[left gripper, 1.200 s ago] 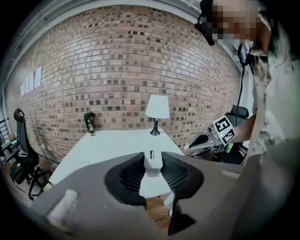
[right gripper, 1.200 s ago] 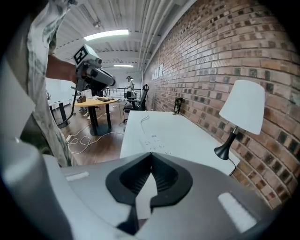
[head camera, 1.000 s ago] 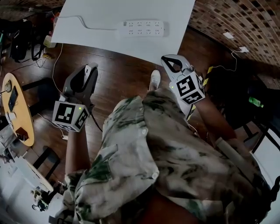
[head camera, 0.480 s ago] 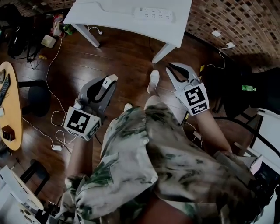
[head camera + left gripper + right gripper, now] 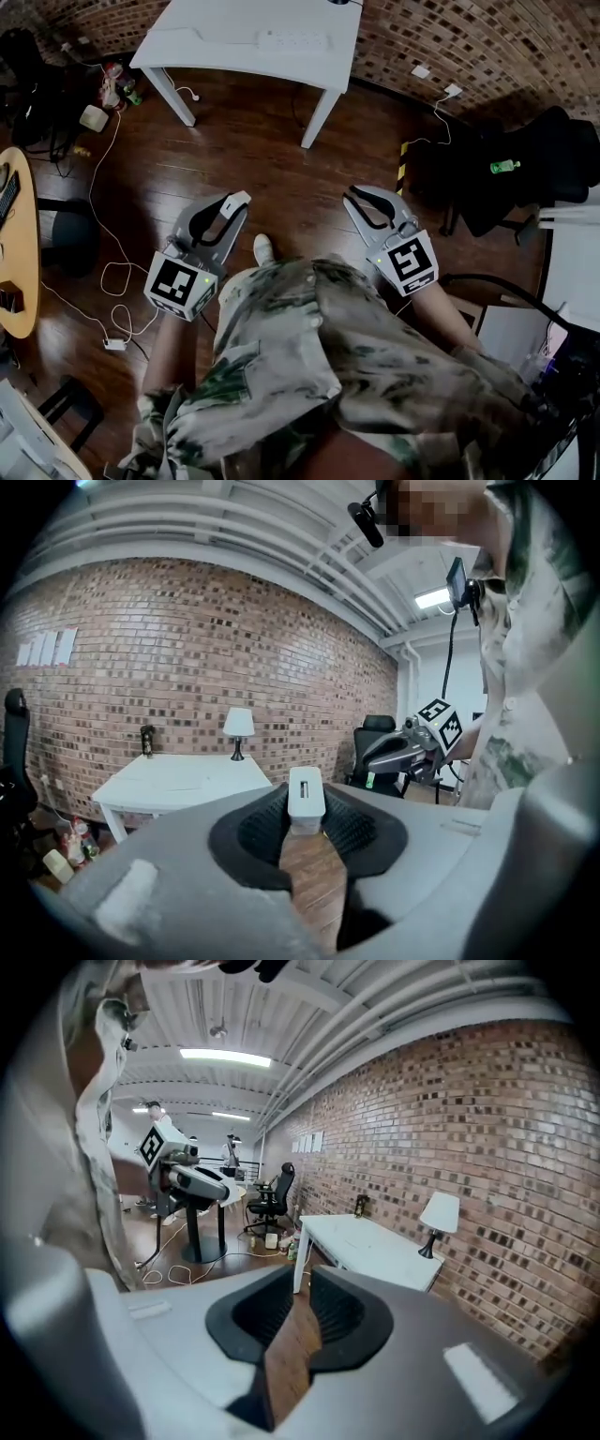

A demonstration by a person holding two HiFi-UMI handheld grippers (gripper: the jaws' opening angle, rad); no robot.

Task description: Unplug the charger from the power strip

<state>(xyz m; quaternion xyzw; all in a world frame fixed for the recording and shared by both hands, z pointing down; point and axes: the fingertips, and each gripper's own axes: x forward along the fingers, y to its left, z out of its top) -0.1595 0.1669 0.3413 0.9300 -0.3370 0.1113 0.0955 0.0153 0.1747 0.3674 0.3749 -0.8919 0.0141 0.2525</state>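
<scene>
The white power strip lies on the white table, far from me at the top of the head view. My left gripper is shut on the small white charger, which stands upright between its pads over the wood floor. The charger shows at the left jaw tips in the head view too. My right gripper is level with the left; its jaws stand a narrow gap apart with nothing between them. Both grippers are held in front of my body, well short of the table.
A table lamp stands on the table by the brick wall. Black office chairs and a green bottle are at the right. Loose cables trail over the floor at the left beside a round wooden table.
I have backed away from the table: it and the power strip slid up and shrank in the head view. Both grippers came back with me, the charger staying in the left jaws.
</scene>
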